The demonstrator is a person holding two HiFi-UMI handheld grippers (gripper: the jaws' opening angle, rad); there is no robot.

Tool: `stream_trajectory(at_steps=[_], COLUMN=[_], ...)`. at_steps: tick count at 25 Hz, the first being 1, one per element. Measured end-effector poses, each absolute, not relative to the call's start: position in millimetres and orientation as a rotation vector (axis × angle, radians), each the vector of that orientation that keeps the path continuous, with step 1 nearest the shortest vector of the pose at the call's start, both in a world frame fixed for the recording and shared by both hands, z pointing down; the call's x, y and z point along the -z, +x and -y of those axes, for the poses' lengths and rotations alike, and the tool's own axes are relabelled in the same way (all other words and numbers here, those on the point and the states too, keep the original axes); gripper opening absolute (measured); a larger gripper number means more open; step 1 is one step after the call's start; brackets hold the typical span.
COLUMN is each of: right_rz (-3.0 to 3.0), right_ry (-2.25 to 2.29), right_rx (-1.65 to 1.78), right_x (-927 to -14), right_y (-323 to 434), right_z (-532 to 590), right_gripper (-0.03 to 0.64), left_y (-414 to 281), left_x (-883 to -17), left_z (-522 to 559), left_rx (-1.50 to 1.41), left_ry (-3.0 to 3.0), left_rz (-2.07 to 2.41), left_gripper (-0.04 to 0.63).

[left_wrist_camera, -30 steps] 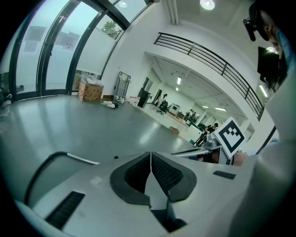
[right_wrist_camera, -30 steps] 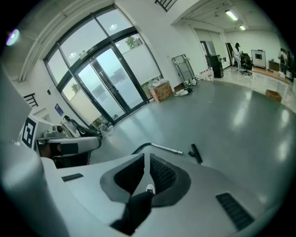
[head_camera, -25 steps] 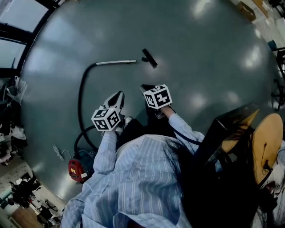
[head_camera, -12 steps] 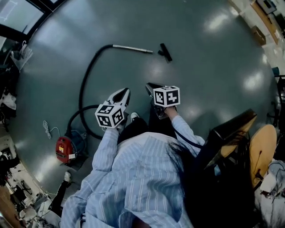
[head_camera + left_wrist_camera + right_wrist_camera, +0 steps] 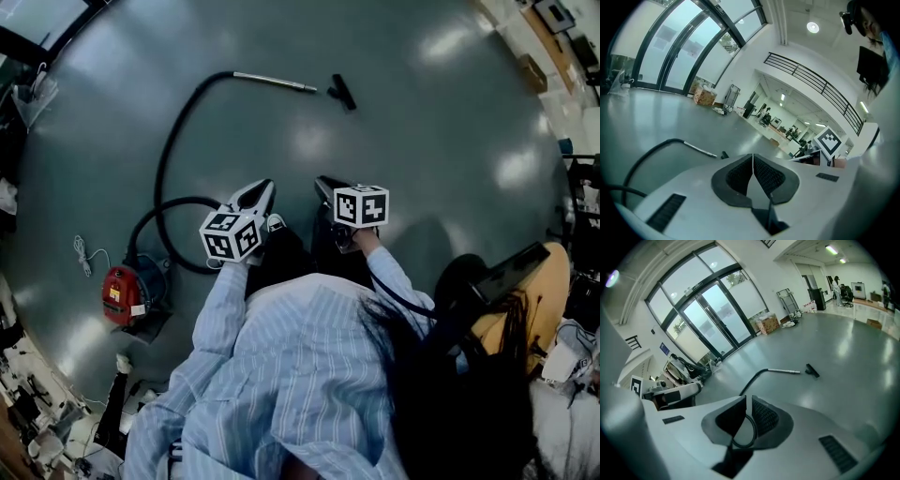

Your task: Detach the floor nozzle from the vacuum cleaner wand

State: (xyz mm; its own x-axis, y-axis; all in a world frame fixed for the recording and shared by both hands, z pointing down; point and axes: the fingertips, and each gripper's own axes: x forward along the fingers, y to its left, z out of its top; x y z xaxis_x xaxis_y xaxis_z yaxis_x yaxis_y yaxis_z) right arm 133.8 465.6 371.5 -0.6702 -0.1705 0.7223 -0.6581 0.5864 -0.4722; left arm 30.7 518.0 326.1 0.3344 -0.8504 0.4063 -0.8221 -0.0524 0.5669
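The metal wand (image 5: pixel 274 82) lies on the grey floor at the end of a black hose (image 5: pixel 169 150) that runs back to a red vacuum cleaner (image 5: pixel 127 293). The black floor nozzle (image 5: pixel 342 91) lies just past the wand's tip, with a small gap between them. Both grippers are held in the air in front of the person, well short of the wand. My left gripper (image 5: pixel 262 187) is shut and empty, as its own view (image 5: pixel 753 159) shows. My right gripper (image 5: pixel 323 183) is also shut and empty (image 5: pixel 749 401). Wand (image 5: pixel 783 371) and nozzle (image 5: pixel 812 371) show far ahead in the right gripper view.
A white cable (image 5: pixel 82 255) lies on the floor left of the vacuum cleaner. Cluttered shelving lines the left edge. A dark chair-like object (image 5: pixel 497 272) stands at my right. Cardboard boxes (image 5: pixel 532 70) sit at the far right. Tall windows (image 5: pixel 708 310) lie beyond the wand.
The person has moved: wand and nozzle now sit higher in the head view, and the vacuum cleaner has come fully into sight. Both grippers travelled along, still shut.
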Motion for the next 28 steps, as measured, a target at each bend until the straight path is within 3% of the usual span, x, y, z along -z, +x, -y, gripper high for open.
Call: stream_trajectory(at_steps=[10,21,28], right_rz=[2.231,2.248,2.265], right_ry=[0.592,0.57,0.517], right_rx=[-0.951,-0.971,-0.948], right_x=[-356,-356,-358], right_y=[167,266,293], right_z=[-478,-476,-490], right_gripper=[0.042,0.041,0.041], left_y=[56,165,194], left_x=[-311,-309,-308], left_z=[-520,-522,-532], left_rx=[0.125,0.063,0.018], left_ry=[1.822,1.812,1.809], left_rz=[1.544,1.531,1.553], left_gripper=[0.015,0.015,0.015])
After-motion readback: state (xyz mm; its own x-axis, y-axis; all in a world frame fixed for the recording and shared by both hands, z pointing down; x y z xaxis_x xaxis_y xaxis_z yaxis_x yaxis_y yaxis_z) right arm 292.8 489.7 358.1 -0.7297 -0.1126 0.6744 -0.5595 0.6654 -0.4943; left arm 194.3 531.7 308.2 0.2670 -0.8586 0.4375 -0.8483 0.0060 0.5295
